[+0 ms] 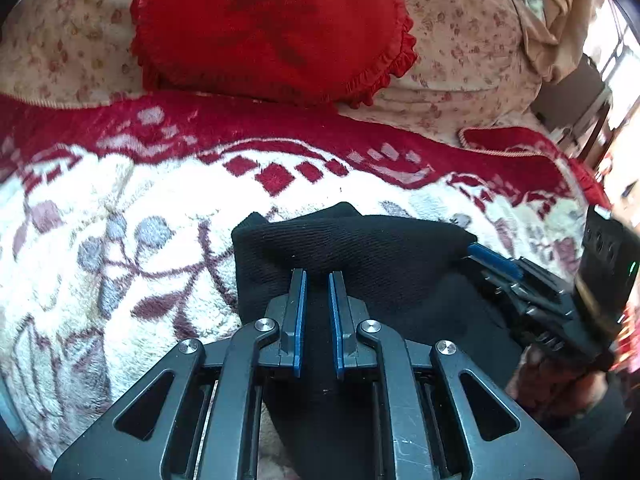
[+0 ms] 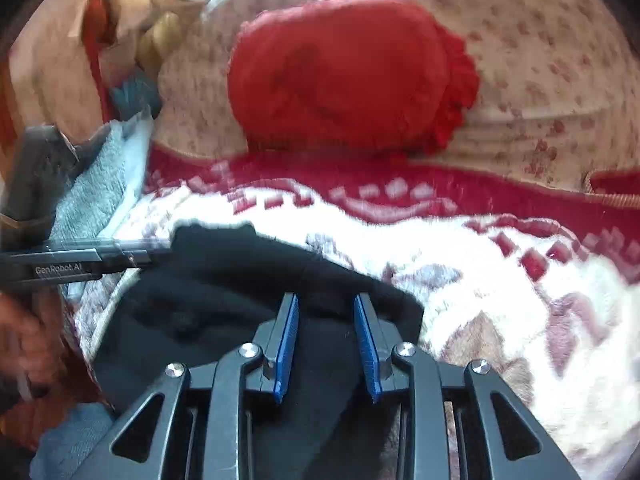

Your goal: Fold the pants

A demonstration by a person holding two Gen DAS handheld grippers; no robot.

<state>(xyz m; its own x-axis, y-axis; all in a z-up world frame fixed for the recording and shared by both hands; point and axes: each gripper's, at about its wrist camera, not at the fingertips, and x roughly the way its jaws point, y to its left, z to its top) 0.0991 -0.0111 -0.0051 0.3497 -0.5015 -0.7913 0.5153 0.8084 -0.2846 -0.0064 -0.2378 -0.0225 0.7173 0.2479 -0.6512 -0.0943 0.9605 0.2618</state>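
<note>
Left wrist view: the left claw (image 1: 317, 276) points forward over a bed, its blue-padded fingers (image 1: 299, 312) a narrow gap apart, with the black knit pants (image 1: 352, 256) running between and under them; whether they pinch the cloth cannot be told. The pants lie bunched on a fleecy white and red patterned blanket (image 1: 120, 220), on the near side of a round red frilled cushion (image 1: 272, 28). Behind the cushion is a cream floral bedcover (image 1: 460, 40). Right of the pants, the right claw (image 1: 486, 258) reaches in sideways, its blue tip touching the edge of the pants.

Right wrist view, somewhat blurred: the right claw (image 2: 326, 300) has its fingers (image 2: 288, 340) set clearly apart, hovering over the pants (image 2: 208, 300), which spread below and to the left. The red cushion (image 2: 340, 72) sits beyond, against the floral bedcover (image 2: 540, 60), with the blanket (image 2: 500, 280) between cushion and pants. At the left edge the left claw (image 2: 158, 254) comes in flat, its side reading "GenRobot.AI", tip at the pants' far corner. Grey towelling cloth (image 2: 96, 184) lies left of the cushion.
</note>
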